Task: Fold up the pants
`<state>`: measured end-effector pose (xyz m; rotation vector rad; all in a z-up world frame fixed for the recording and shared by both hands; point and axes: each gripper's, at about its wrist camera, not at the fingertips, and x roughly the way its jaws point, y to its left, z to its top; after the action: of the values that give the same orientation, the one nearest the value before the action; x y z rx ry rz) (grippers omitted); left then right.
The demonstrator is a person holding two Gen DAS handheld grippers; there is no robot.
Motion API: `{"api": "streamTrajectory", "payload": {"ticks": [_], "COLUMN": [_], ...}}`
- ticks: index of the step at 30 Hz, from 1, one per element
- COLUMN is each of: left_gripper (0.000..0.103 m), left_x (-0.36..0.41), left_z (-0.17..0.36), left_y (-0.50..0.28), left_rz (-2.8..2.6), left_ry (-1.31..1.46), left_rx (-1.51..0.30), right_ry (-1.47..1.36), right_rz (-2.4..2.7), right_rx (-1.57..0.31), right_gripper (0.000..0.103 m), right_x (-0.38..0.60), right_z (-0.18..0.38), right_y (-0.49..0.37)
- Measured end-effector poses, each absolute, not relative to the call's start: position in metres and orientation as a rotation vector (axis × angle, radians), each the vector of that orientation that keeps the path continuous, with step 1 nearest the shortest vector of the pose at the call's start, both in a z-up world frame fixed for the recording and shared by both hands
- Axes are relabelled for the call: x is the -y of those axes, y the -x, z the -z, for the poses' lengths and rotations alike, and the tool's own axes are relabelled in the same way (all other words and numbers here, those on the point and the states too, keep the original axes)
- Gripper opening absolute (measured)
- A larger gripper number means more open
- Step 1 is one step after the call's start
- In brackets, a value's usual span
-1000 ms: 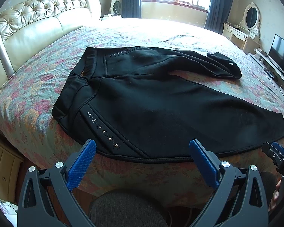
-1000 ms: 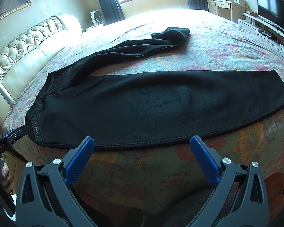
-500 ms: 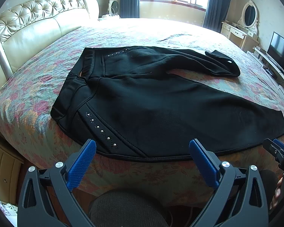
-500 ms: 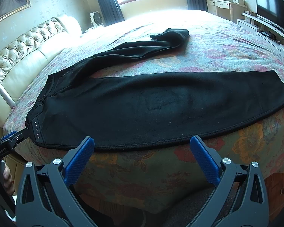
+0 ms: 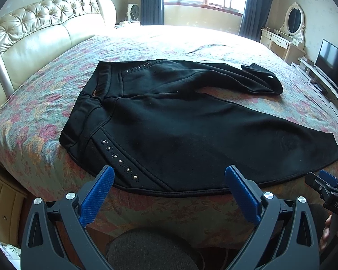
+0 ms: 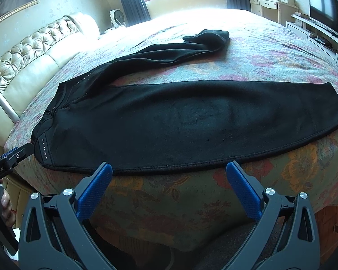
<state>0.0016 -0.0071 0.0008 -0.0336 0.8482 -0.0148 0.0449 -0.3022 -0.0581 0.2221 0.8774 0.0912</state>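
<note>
Black pants (image 5: 180, 123) lie flat on the flowered bedspread (image 5: 45, 103), waistband to the left, studs along the hip. The near leg runs right along the bed's front edge; the far leg angles away, its cuff (image 5: 262, 77) bunched up. They also show in the right wrist view (image 6: 191, 123). My left gripper (image 5: 169, 177) is open and empty, hovering just before the near hem by the studded hip. My right gripper (image 6: 169, 173) is open and empty at the near hem of the near leg. Each gripper shows at the edge of the other's view.
A padded cream headboard (image 5: 38, 36) stands at the left. A white dresser with mirror (image 5: 284, 38) and a television (image 5: 331, 60) on a low stand are at the right. A small fan (image 5: 133, 13) stands by the window. My knee (image 5: 151, 249) is below the bed's edge.
Both grippers have drawn slightly closer to the pants' near hem. The pants have not moved and both grippers stay open.
</note>
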Motion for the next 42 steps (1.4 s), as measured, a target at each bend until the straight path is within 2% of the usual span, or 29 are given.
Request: {"api": "streamTrajectory", "payload": {"ticks": [7,10,11,14,18,25,31,32,33,34,36,39,42], "left_gripper": [0.098,0.098,0.098,0.098,0.098,0.098,0.097,0.088,0.065,0.008,0.008,0.008,0.007], "left_x": [-0.035,-0.077,-0.092,-0.132,-0.194,-0.243,-0.245,-0.246,-0.249,-0.253,-0.254,-0.240,-0.234], "left_z": [0.006,-0.011,-0.017,-0.014,-0.015,0.043,0.069,0.071,0.074,0.081,0.086,0.078,0.068], "left_y": [-0.037,-0.063,-0.076,-0.131,-0.199,-0.314,-0.357,-0.357,-0.357,-0.359,-0.361,-0.357,-0.354], "left_rz": [0.188,0.119,0.104,0.050,-0.034,-0.002,0.140,0.192,0.247,0.292,0.282,0.271,0.260], "left_ry": [0.141,0.169,0.161,0.073,0.107,0.235,0.346,0.405,0.481,0.567,0.597,0.471,0.453], "left_rx": [-0.951,-0.879,-0.854,-0.962,-0.920,-1.062,-1.027,-1.013,-1.001,-1.013,-1.036,-1.029,-1.005], "right_ry": [-0.218,-0.225,-0.226,-0.231,-0.225,-0.193,-0.199,-0.200,-0.202,-0.206,-0.204,-0.192,-0.160], "right_rz": [-0.104,-0.139,-0.151,-0.192,-0.249,-0.324,-0.320,-0.317,-0.312,-0.311,-0.316,-0.364,-0.463], "right_rx": [-0.895,-0.909,-0.911,-0.915,-0.916,-0.923,-0.936,-0.940,-0.944,-0.946,-0.948,-0.905,-0.859], "right_gripper": [0.101,0.101,0.101,0.101,0.101,0.101,0.101,0.101,0.101,0.101,0.101,0.101,0.101], "right_x": [0.300,0.292,0.289,0.275,0.254,0.227,0.233,0.235,0.237,0.239,0.243,0.251,0.259], "right_z": [0.059,0.060,0.060,0.059,0.058,0.056,0.064,0.066,0.068,0.069,0.070,0.054,0.029], "right_y": [-0.058,-0.072,-0.077,-0.093,-0.116,-0.149,-0.174,-0.179,-0.184,-0.189,-0.201,-0.232,-0.291]}}
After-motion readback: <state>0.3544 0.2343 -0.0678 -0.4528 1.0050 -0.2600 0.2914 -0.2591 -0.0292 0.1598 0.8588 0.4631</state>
